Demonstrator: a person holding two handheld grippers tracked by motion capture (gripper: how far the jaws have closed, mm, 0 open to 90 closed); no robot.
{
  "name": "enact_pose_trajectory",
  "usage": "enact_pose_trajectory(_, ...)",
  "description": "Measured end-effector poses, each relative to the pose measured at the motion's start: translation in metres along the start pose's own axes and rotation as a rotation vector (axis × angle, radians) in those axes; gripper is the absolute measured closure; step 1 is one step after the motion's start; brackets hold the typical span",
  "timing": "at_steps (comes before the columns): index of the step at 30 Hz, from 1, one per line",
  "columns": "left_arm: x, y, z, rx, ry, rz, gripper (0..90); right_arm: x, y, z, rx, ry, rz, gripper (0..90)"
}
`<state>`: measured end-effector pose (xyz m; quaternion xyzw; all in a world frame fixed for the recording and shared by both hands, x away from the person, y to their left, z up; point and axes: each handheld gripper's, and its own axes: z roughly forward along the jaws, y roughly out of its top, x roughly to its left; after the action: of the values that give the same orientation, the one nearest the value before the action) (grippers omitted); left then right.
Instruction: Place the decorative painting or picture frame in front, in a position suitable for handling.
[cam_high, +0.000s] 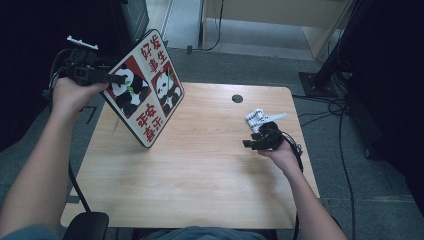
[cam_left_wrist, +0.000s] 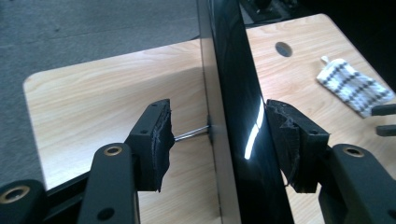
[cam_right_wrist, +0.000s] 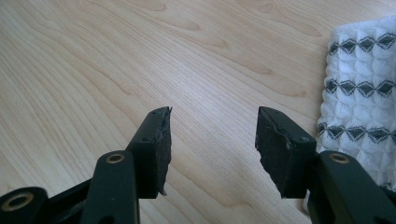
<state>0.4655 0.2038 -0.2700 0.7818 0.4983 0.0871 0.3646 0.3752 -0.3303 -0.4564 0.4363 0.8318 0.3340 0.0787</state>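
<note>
A square board with two panda pictures and red characters (cam_high: 145, 85) is tilted over the table's left end, with its lowest corner close to the wood. My left gripper (cam_high: 117, 79) holds it by the upper left edge. In the left gripper view the board (cam_left_wrist: 238, 93) stands edge-on between the jaws. The right pad presses its glossy face and the left pad meets a thin metal rod on its back. My right gripper (cam_high: 252, 142) rests open over the table's right side, with nothing between its jaws (cam_right_wrist: 212, 140). A white patterned cloth (cam_high: 257, 117) (cam_right_wrist: 359, 93) lies just beside it.
The wooden table (cam_high: 200, 175) has a round cable hole (cam_high: 237, 98) near its far edge. Cables (cam_high: 325, 107) trail across the grey floor at the right. A black chair part (cam_high: 85, 225) sits at the table's near left corner.
</note>
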Motion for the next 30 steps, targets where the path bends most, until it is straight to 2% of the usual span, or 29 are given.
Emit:
enact_pose_trajectory(4, 0.003, 0.012, 0.001, 0.01, -0.011, -0.003, 43.1, 0.0, 0.0, 0.0, 0.001, 0.0, 0.002, 46.9)
enact_pose_trajectory(9, 0.006, 0.027, 0.005, 0.042, -0.002, -0.002, 43.6, -0.001, -0.001, 0.0, -0.001, -0.001, -0.001, 46.8)
enact_pose_trajectory(12, 0.007, 0.034, 0.009, 0.042, -0.026, -0.012, 44.5, -0.002, -0.001, -0.001, -0.003, -0.003, 0.002, 46.8)
enact_pose_trajectory(17, 0.007, 0.048, 0.015, 0.067, -0.022, 0.003, 45.7, -0.003, -0.001, -0.002, -0.003, -0.004, 0.009, 46.8)
enact_pose_trajectory(21, 0.01, 0.056, 0.021, 0.077, -0.032, -0.014, 47.1, -0.004, -0.001, -0.002, -0.006, -0.006, 0.01, 46.8)
enact_pose_trajectory(24, 0.011, 0.062, 0.027, 0.112, -0.012, -0.003, 47.9, -0.005, -0.001, -0.003, -0.001, -0.007, 0.013, 46.7)
enact_pose_trajectory(30, 0.009, 0.075, 0.037, 0.158, -0.018, 0.016, 53.6, -0.006, -0.001, -0.003, -0.004, -0.007, 0.015, 46.7)
